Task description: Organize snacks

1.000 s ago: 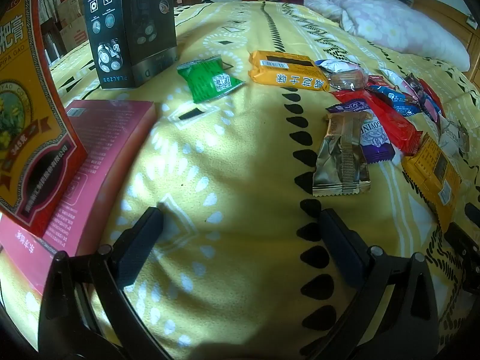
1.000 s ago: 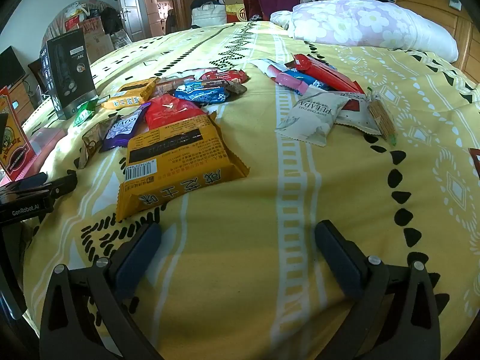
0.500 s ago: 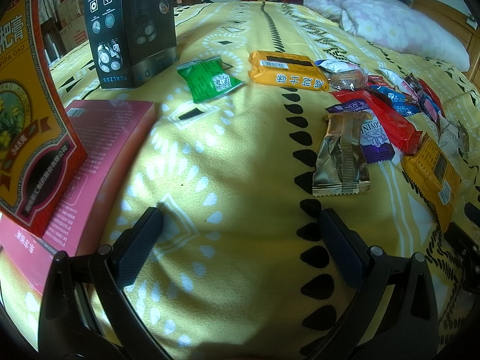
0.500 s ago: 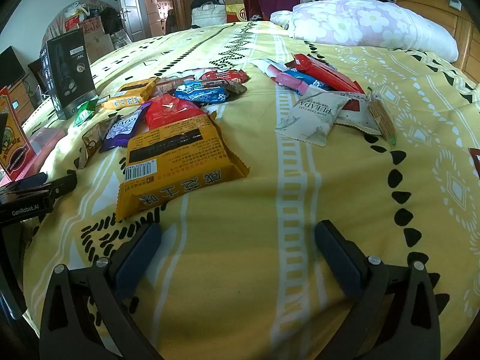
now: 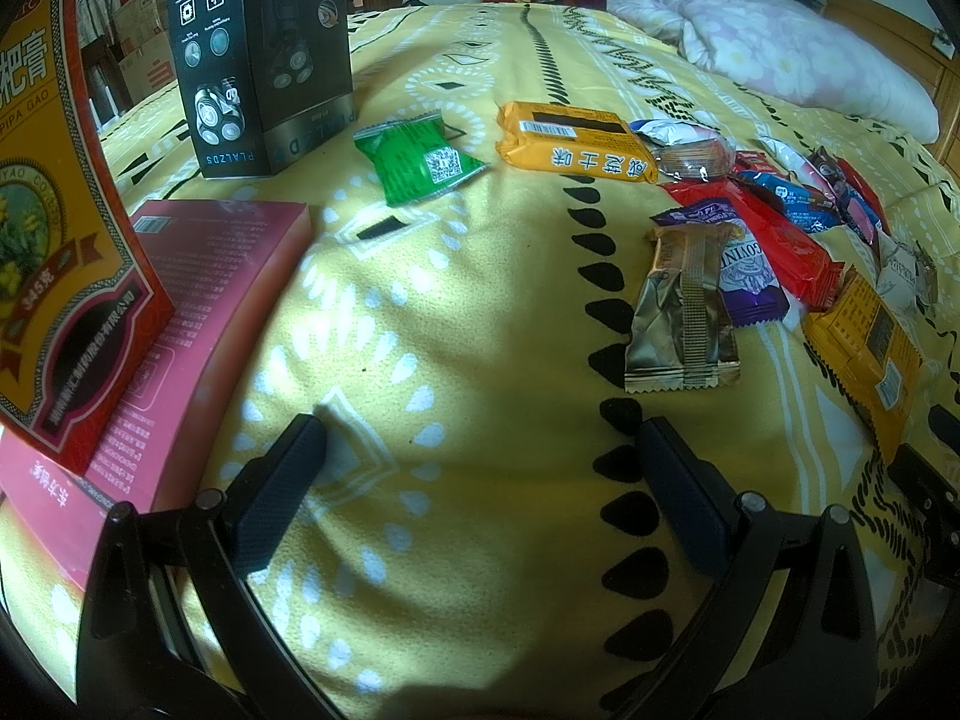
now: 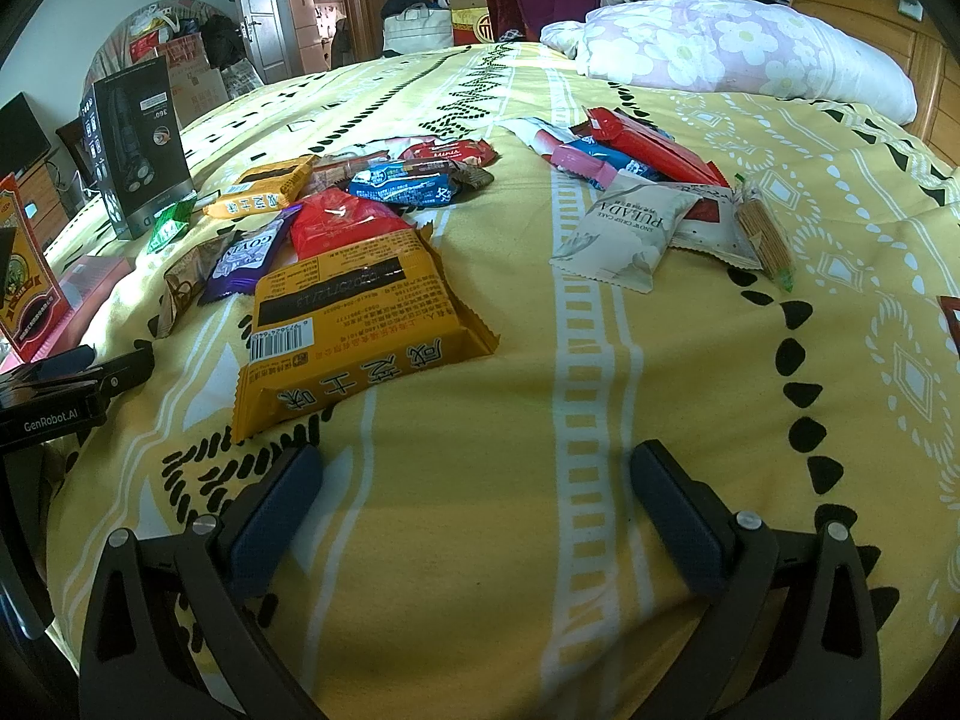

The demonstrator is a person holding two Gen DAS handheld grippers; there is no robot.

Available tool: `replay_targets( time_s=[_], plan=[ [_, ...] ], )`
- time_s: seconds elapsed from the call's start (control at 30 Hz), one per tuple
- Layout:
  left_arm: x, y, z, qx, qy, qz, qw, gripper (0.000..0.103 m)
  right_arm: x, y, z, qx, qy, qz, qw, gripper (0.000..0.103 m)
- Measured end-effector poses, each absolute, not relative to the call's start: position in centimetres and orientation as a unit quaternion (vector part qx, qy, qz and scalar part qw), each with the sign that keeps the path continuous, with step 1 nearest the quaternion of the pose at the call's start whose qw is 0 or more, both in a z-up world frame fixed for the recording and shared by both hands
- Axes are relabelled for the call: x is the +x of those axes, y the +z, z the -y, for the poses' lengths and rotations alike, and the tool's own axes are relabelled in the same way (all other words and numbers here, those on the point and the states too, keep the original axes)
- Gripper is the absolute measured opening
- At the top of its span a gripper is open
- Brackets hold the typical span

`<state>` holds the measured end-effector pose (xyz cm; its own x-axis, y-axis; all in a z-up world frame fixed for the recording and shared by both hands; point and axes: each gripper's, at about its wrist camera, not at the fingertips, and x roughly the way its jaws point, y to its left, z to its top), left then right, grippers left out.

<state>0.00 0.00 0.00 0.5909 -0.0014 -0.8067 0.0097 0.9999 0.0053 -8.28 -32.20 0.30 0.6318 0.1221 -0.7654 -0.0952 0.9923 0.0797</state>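
Several snack packets lie scattered on a yellow patterned bedspread (image 6: 540, 540). In the left wrist view I see a green packet (image 5: 417, 157), an orange packet (image 5: 573, 141), a gold packet (image 5: 681, 312), a purple one (image 5: 744, 267) and a red one (image 5: 774, 240). My left gripper (image 5: 480, 438) is open and empty above bare bedspread (image 5: 456, 330). In the right wrist view a big orange packet (image 6: 354, 324) lies just ahead of my right gripper (image 6: 474, 462), which is open and empty. A white Pulada packet (image 6: 624, 228) lies further right.
A black shaver box (image 5: 264, 48) stands at the back left. A pink box (image 5: 180, 324) and a red-yellow box (image 5: 54, 210) sit at the left edge. A flowered pillow (image 6: 738, 51) lies at the headboard. The left gripper's body (image 6: 66, 384) shows at the left.
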Motion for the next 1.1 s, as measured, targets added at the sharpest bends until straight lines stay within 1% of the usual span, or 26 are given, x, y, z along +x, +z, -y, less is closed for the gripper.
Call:
replay_targets(
  time_s=[0.17, 0.27, 0.3, 0.33, 0.37, 0.43, 0.47, 0.5, 0.53, 0.57, 0.63, 0.67, 0.77, 0.87, 0.93, 1.1],
  plan=[
    [0.0, 0.0, 0.0, 0.005, -0.004, -0.452, 0.892, 0.103, -8.3, 0.5, 32.0, 0.006, 0.056, -0.432, 0.900, 0.103],
    [-0.1, 0.0, 0.0, 0.005, -0.005, -0.451, 0.892, 0.103, -7.9, 1.6, 32.0, 0.010, 0.064, -0.474, 0.878, 0.103],
    [-0.1, 0.0, 0.0, 0.005, -0.005, -0.451, 0.892, 0.103, -7.8, 2.9, 32.6, 0.045, 0.080, -0.474, 0.876, 0.097],
    [-0.2, 0.0, 0.0, 0.006, -0.006, -0.450, 0.893, 0.103, -7.7, 4.1, 33.3, 0.075, 0.097, -0.462, 0.878, 0.092],
    [-0.2, 0.0, 0.0, 0.005, -0.006, -0.450, 0.893, 0.103, -7.3, 5.9, 34.4, 0.116, 0.115, -0.436, 0.885, 0.090],
    [-0.3, -0.1, 0.2, 0.005, -0.006, -0.449, 0.893, 0.103, -5.7, 8.4, 37.0, 0.158, 0.115, -0.391, 0.899, 0.090],
    [-0.4, -0.1, 0.2, 0.005, -0.006, -0.449, 0.894, 0.103, -4.1, 9.2, 38.8, 0.177, 0.103, -0.372, 0.905, 0.090],
    [-0.3, -0.1, 0.3, 0.005, -0.006, -0.449, 0.894, 0.103, -1.0, 9.2, 41.5, 0.206, 0.086, -0.374, 0.900, 0.090],
    [-0.4, 0.0, 0.1, 0.004, -0.007, -0.449, 0.893, 0.103, 1.6, 8.6, 43.3, 0.223, 0.068, -0.388, 0.892, 0.090],
    [-0.4, 0.0, 0.1, 0.004, -0.007, -0.449, 0.893, 0.103, 4.3, 7.9, 45.0, 0.227, 0.044, -0.402, 0.886, 0.088],
    [-0.3, 0.0, 0.1, 0.003, -0.008, -0.449, 0.893, 0.103, 8.8, 6.4, 46.6, 0.209, 0.024, -0.433, 0.876, 0.077],
    [-0.3, 0.0, 0.1, 0.003, -0.008, -0.450, 0.893, 0.103, 11.3, 5.5, 47.5, 0.206, 0.017, -0.452, 0.868, 0.066],
    [-0.2, 0.0, 0.2, 0.003, -0.009, -0.450, 0.893, 0.103, 17.3, 3.3, 48.7, 0.212, 0.004, -0.474, 0.854, 0.065],
    [-0.3, 0.0, 0.2, 0.002, -0.009, -0.450, 0.893, 0.103, 19.8, 0.3, 46.5, 0.220, 0.031, -0.511, 0.830, 0.065],
    [-0.3, 0.0, 0.1, 0.003, -0.009, -0.450, 0.893, 0.103, 19.3, 0.3, 43.0, 0.182, 0.056, -0.517, 0.835, 0.066],
    [-0.2, 0.0, 0.1, 0.003, -0.008, -0.451, 0.893, 0.103, 12.3, 2.5, 31.4, 0.122, 0.228, -0.533, 0.806, 0.067]
  ],
)
